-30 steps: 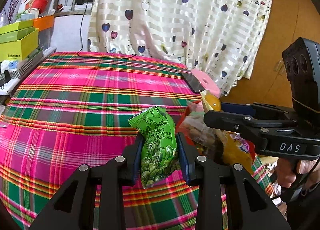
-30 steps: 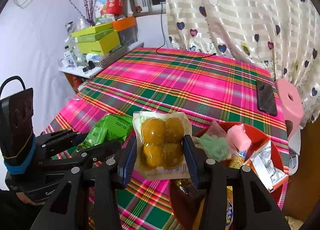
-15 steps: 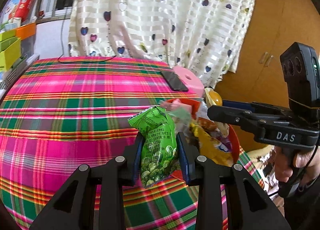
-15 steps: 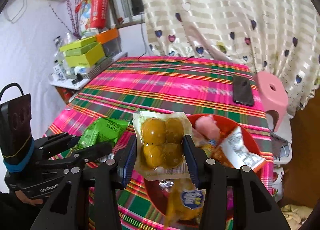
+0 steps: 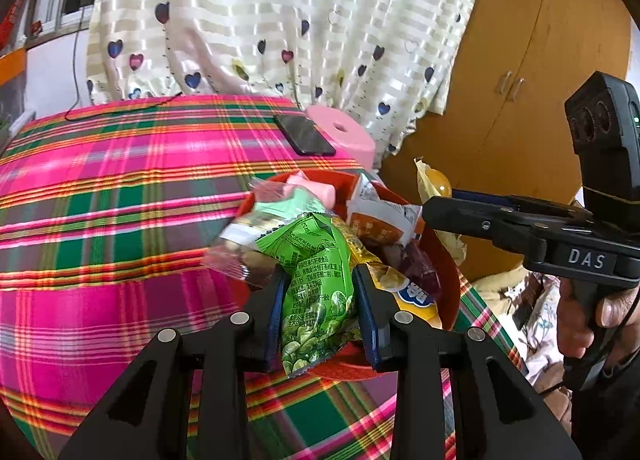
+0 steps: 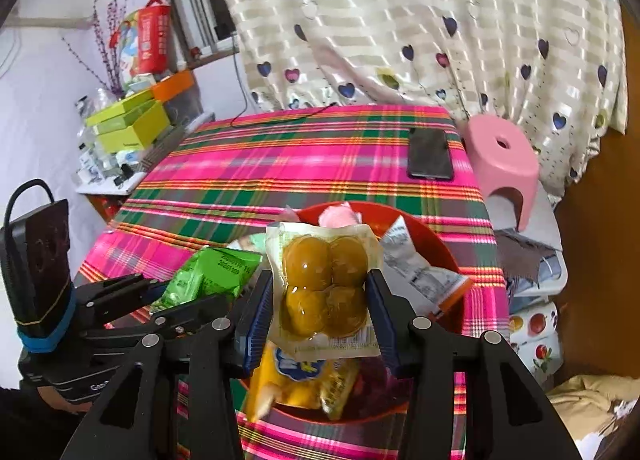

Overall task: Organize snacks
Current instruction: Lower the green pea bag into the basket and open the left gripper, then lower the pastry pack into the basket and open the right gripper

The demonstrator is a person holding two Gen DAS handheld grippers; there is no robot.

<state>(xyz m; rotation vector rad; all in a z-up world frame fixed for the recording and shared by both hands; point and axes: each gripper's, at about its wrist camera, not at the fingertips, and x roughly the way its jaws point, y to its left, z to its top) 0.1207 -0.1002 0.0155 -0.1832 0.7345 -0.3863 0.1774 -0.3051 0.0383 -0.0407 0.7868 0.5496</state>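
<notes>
- Left gripper (image 5: pixel 320 308) clamps one green snack packet (image 5: pixel 316 280); long axis runs along the fingers, top end over the red bowl (image 5: pixel 452 276).
- Right gripper (image 6: pixel 320 304) clamps one clear pouch (image 6: pixel 324 288) of four yellow balls, upright, flat face to camera, above the bowl.
- Bowl holds several packets; exact count unclear.
- One phone (image 6: pixel 430 154) beyond the bowl.
</notes>
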